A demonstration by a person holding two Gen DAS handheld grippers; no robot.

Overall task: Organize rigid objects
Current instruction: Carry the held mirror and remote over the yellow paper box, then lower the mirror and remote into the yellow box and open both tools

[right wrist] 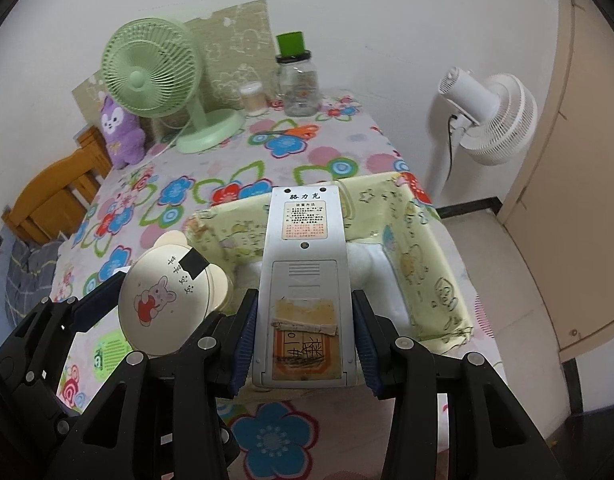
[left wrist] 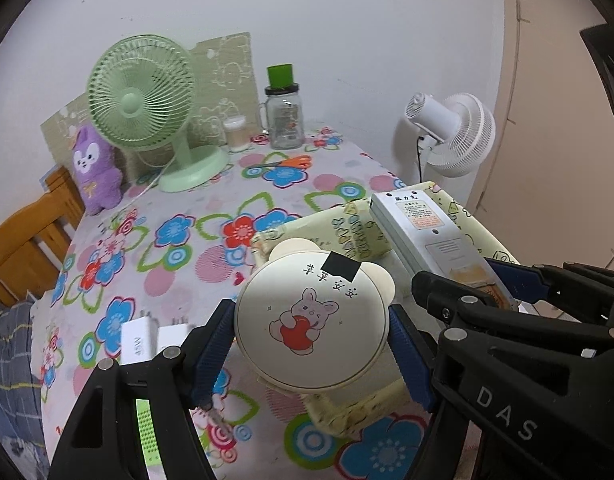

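Above the yellow fabric bin, grey back-up remote, cream bunny-print case.

The round cream plastic case looks smooth and glossy, the yellow printed cloth basket matt, the grey plastic remote satin.

Worktop was covered in white cloth printed with blue, red, pink flowers. Round case was seen cream, printed with pink rabbit hugging red heart. Remote was noted silver-grey, yellowed label stuck on. Bin was patterned pale yellow. Fingers were padded blue.
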